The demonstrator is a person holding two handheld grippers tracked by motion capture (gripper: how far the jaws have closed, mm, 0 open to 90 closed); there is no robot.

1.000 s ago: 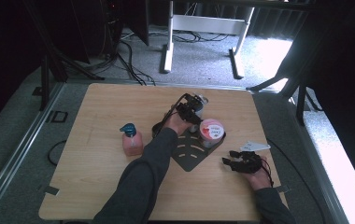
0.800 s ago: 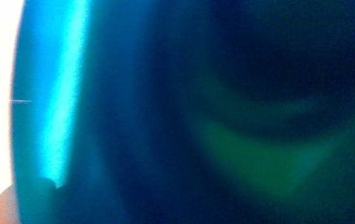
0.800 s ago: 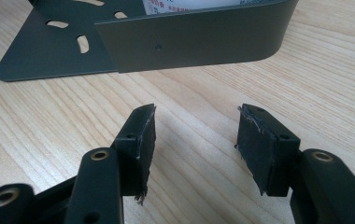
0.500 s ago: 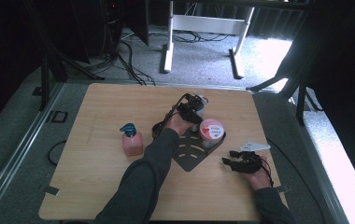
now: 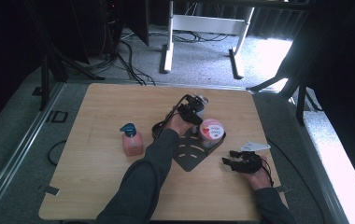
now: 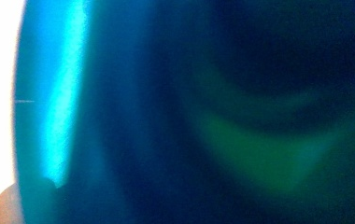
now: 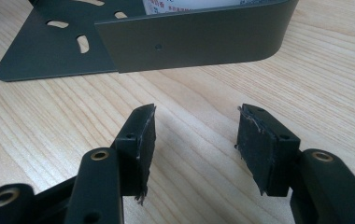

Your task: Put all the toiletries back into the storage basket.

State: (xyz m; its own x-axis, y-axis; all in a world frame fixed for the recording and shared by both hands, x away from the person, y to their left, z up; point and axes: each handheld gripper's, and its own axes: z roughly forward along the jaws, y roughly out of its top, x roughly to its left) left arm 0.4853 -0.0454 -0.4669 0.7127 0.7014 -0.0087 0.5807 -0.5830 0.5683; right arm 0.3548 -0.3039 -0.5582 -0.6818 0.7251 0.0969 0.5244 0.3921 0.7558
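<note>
Broadly, a pale wooden table (image 5: 96, 186) carries everything, with grey carpeted floor (image 5: 203, 60) beyond its far edge. Near the table's middle lies a dark metal corner rack (image 5: 192, 154), its slotted flat plate toward the person and its curved wall rising at the far side. Inside the rack stands a pink-lidded tub (image 5: 211, 130), and just behind it a grey-capped bottle (image 5: 202, 101). The left gripper (image 5: 190, 112) sits at that bottle; its own camera is blurred blue-green, so I cannot tell whether it grips. A pink soap dispenser (image 5: 131, 140) stands well left of the rack. The right gripper (image 7: 194, 135) rests low over bare table near the rack's wall, jaws apart, holding nothing.
</note>
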